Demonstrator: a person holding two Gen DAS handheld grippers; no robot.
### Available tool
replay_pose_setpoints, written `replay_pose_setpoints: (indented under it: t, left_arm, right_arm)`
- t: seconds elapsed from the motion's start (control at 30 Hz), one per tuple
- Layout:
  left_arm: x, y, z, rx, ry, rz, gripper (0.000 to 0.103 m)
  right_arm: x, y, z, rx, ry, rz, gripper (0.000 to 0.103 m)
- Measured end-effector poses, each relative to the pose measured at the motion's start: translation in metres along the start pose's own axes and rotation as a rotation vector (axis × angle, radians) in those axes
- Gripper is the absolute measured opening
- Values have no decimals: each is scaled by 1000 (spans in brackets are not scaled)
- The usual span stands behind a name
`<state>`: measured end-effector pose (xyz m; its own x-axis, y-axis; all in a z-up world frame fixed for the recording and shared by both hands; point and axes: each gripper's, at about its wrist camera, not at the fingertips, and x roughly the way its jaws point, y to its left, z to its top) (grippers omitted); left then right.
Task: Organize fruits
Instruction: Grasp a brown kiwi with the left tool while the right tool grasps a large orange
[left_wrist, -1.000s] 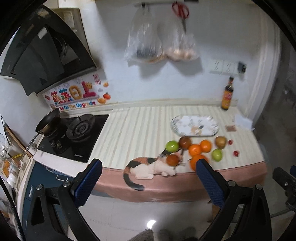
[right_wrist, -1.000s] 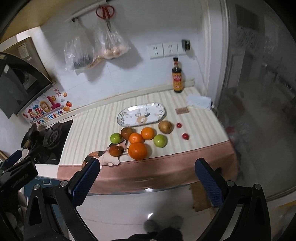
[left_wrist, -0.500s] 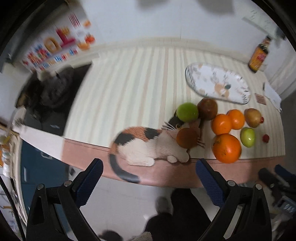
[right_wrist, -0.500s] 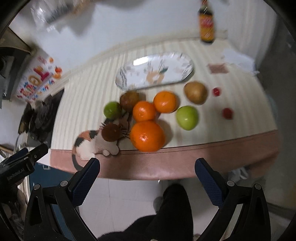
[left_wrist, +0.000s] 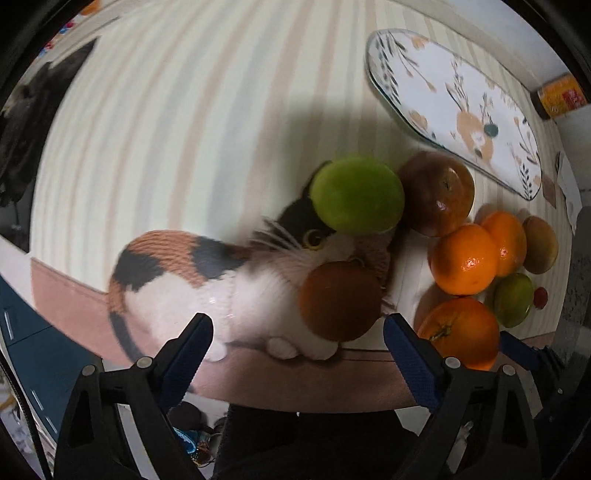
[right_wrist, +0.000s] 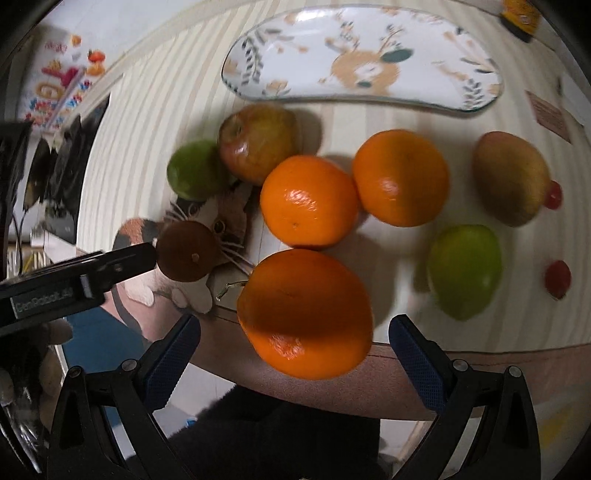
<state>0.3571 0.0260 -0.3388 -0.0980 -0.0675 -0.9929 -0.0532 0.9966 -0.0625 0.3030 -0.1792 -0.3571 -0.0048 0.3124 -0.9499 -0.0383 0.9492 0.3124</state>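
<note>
In the left wrist view we are looking down at the striped counter (left_wrist: 155, 110); our left gripper (left_wrist: 297, 341) is hanging over a brown round fruit (left_wrist: 340, 301) that is sitting on a picture of a cat (left_wrist: 207, 269) at the counter's front edge; its jaws have just been closing a little but are standing wide apart, and the brown fruit is showing between the blue fingers (left_wrist: 186, 354), not touched; a green fruit (left_wrist: 356, 194) is lying just behind it, touching a reddish apple (left_wrist: 437, 192); oranges are bunched to the right; the deer plate (left_wrist: 454, 107) is lying at the back with no fruit on it.

In the right wrist view our right gripper (right_wrist: 293, 352) is hanging over the big orange (right_wrist: 304, 314) near the front edge; its jaws are wide apart and the orange is showing between them, not squeezed; two smaller oranges (right_wrist: 308, 201) are touching behind it; a green apple (right_wrist: 465, 269) is lying to the right, and two little red fruits (right_wrist: 557, 278) are lying farther right; the left gripper's finger (right_wrist: 122, 264) is just beside the brown fruit.
</note>
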Motion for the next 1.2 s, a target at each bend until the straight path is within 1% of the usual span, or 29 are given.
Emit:
replay_pose_setpoints:
  t: [0.07,0.2,0.27,0.4,0.6,0.67,0.73,0.77,0.8,0.93,1.03,1.07,1.2]
  left_arm:
    - [6,-6,5,18,12,-16,94]
    - [14,-15,10,65,37,-25,79]
    - [17,-16,10,81,51,-29,78]
    - [20,-15,10,91,52,-37,75]
    - [26,-20,4,121,46,-49,62]
    - [25,-20,2,125,42,-64,54]
    - [26,-25,1,133,36,-53,54]
    - [26,-25,0,137,30,-47,54]
    - [34,-39,-1,135,26,-42,53]
    - [26,-52,-11,137,1,-33,53]
    - [16,-49,-16,138,-16,-39,53]
    - [11,-51,-18,139,-23,-44,53]
    - [-21,-52,-23,129,-56,-74,53]
  right_arm:
    - [9,4,5,-12,24,4,103]
    - [22,11,9,-14,47,-13,103]
    - [26,14,9,-11,55,-19,103]
    - [37,17,11,11,82,-19,103]
    - [48,20,9,14,91,-32,103]
    - [53,22,9,18,95,-35,100]
    - [58,24,9,21,101,-52,95]
    - [53,22,9,23,101,-58,90]
    - [53,23,8,21,99,-74,88]
    - [52,18,2,35,84,-48,87]
    - [49,12,-4,50,82,-45,87]
    - [46,5,-6,57,82,-35,87]
    - [26,6,-9,76,65,32,87]
